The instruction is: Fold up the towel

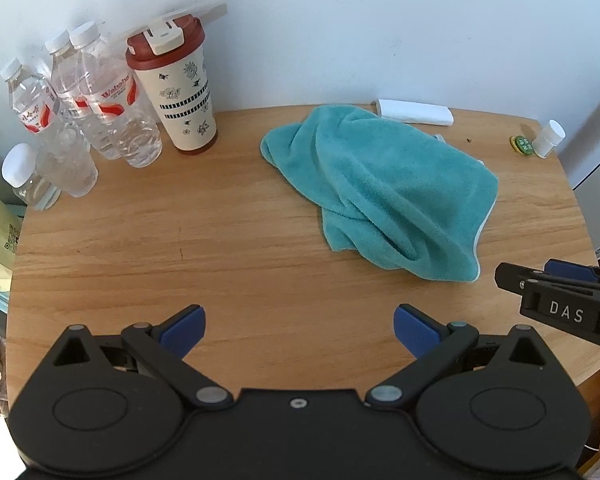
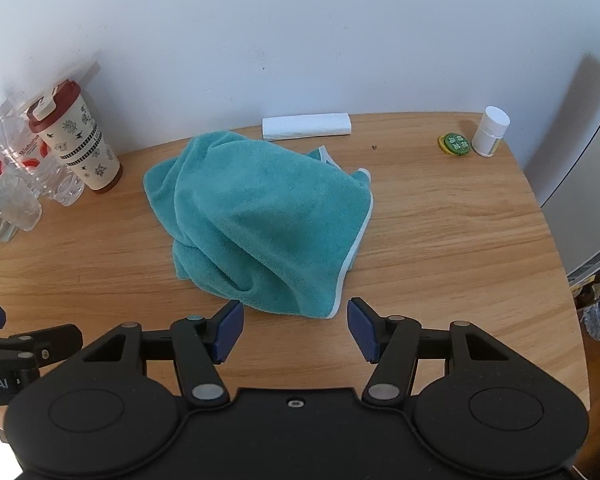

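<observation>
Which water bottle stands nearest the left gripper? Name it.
The short bottle with the wide white cap, at the table's left edge. The other bottles are taller, narrow-capped, most red-labelled, and stand farther back by the wall.

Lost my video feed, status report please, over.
Left tongs open, empty. Right tongs open, empty, at the near edge of the crumpled teal terry towel, unfolded on the wooden table. Nothing in the way.
</observation>
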{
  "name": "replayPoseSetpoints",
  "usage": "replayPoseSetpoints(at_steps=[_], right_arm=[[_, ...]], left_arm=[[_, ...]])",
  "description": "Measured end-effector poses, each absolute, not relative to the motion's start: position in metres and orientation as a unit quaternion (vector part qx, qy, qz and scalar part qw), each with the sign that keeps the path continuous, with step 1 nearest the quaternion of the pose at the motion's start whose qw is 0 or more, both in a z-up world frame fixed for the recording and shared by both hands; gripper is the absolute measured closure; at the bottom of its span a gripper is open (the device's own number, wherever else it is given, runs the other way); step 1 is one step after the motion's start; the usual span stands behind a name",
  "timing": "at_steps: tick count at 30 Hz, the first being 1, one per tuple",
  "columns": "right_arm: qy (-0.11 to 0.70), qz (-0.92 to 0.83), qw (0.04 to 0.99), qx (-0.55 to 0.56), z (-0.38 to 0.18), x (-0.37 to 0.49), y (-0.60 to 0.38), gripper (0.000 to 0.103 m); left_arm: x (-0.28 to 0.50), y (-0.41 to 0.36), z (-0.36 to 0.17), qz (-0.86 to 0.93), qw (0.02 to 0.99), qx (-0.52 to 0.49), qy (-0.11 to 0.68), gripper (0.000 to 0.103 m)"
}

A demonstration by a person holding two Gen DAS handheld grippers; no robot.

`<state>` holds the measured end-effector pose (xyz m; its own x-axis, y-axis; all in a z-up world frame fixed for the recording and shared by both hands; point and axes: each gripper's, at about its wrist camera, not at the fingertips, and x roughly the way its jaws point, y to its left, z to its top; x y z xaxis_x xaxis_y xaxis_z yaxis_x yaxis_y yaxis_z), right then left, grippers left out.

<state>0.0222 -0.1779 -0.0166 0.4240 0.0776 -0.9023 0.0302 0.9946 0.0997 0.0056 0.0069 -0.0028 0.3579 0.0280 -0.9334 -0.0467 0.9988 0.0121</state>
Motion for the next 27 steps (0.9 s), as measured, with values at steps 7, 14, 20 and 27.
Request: replayPoseSetpoints(at_steps=[7,14,20,27], right_arm=[[0.540,0.017,0.840,0.056,-0.023,0.020,-0.176,0.040],[0.538,0.023,0.841,0.055,-0.024,0.020,-0.174,0.040],[0.546,0.027,0.836,0.056,-0.026,0.022,-0.172,0.040],[0.545,0.030,0.836,0.055,-0.026,0.022,-0.170,0.040]], left_arm=[[0.006,0.011,-0.004,0.027,0.821,-0.011,0.570,0.001],[0.004,0.015,-0.004,0.031,0.821,-0.015,0.571,0.001],[0.005,0.018,-0.005,0.028,0.818,-0.014,0.574,0.001],[0.003,0.017,-0.001,0.028,0.825,-0.009,0.564,0.001]])
